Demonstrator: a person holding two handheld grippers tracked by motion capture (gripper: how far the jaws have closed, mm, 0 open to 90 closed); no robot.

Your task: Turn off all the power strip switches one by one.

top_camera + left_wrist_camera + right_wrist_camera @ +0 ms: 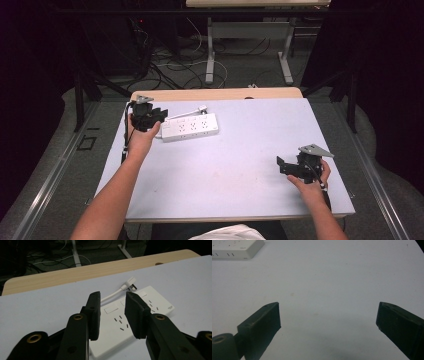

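Observation:
A white power strip (190, 127) lies flat at the back left of the pale table (230, 170), its short white cable ending in a plug (202, 108) just behind it. My left gripper (159, 114) hovers at the strip's left end. In the left gripper view its jaws (112, 302) stand a little apart with nothing between them, and the power strip (160, 306) and plug (130, 283) lie beyond and below. My right gripper (282, 166) rests near the table's front right, jaws wide open (328, 315) over bare tabletop. The strip's end (234, 248) shows far off in the right gripper view.
A wooden strip (215, 94) runs along the table's far edge. Beyond it the floor holds tangled cables (170, 65) and the legs of another desk (210, 60). Dark curtains close in both sides.

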